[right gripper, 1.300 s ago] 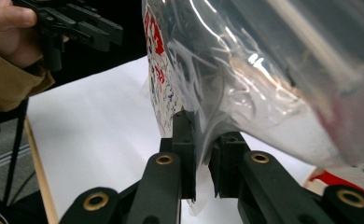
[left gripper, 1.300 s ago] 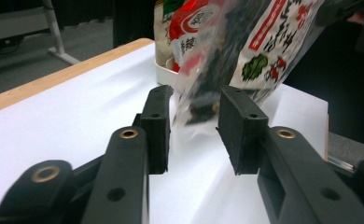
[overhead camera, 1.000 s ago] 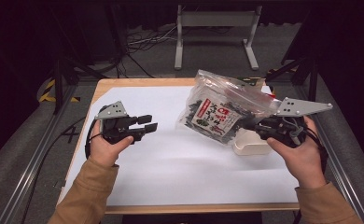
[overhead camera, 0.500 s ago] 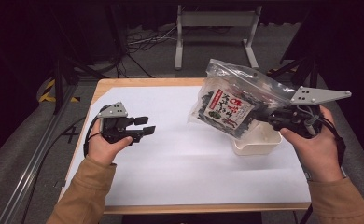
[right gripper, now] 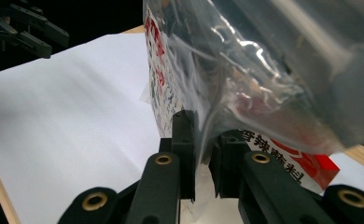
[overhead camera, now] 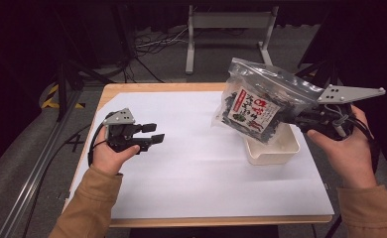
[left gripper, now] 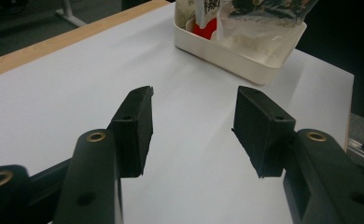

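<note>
A clear zip-top bag of packets [overhead camera: 253,106] is hanging in the air above the far end of a white plastic tub [overhead camera: 273,148], its lower corner cutting off part of the tub's rim in the high view. The red-and-white label on the bag is carrying printed characters too small to read, and the dark contents are blurring together behind the creased plastic. In the right gripper view the bag is blocking most of what lies behind it. The right gripper [overhead camera: 300,115] is holding the bag off to the right of the tub, its jaws pinched nearly together on a fold of the clear plastic. The left gripper [overhead camera: 154,134] is hovering well to the left of the tub over the white sheet [overhead camera: 196,168] covering the wooden table [overhead camera: 147,88], its jaws standing apart after having just been opening, with nothing between them. Beyond the tub the background is falling into darkness.
</note>
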Demonstrator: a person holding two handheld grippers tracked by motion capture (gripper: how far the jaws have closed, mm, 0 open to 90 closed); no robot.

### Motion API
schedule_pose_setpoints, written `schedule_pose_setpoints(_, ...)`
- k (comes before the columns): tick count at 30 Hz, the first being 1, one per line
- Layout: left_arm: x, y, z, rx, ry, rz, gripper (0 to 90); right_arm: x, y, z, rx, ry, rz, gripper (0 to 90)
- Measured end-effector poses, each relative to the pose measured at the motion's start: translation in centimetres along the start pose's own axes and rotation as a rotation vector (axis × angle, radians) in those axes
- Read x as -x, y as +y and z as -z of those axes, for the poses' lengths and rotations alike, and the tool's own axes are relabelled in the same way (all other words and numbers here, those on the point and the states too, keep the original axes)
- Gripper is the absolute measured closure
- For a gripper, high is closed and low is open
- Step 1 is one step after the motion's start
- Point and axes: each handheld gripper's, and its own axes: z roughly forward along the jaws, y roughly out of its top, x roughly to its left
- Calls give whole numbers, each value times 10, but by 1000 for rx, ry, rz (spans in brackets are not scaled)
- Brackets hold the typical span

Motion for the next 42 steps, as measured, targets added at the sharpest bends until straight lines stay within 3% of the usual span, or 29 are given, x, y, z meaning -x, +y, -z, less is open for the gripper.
schedule_pose_setpoints(10,0,0,0,-7,6,2,442,8,0,4,-44,-39,-4,813)
schedule_pose_setpoints(20,-1,0,-2,-19,10,-3,422,19,-3,8,-81,-99,-48,810)
schedule_pose_setpoints(32,-1,-1,-2,-24,8,6,412,26,-8,3,-149,-171,-69,808)
schedule_pose_setpoints(42,-2,-2,-3,-22,10,7,402,27,-9,-2,-195,-202,-69,805)
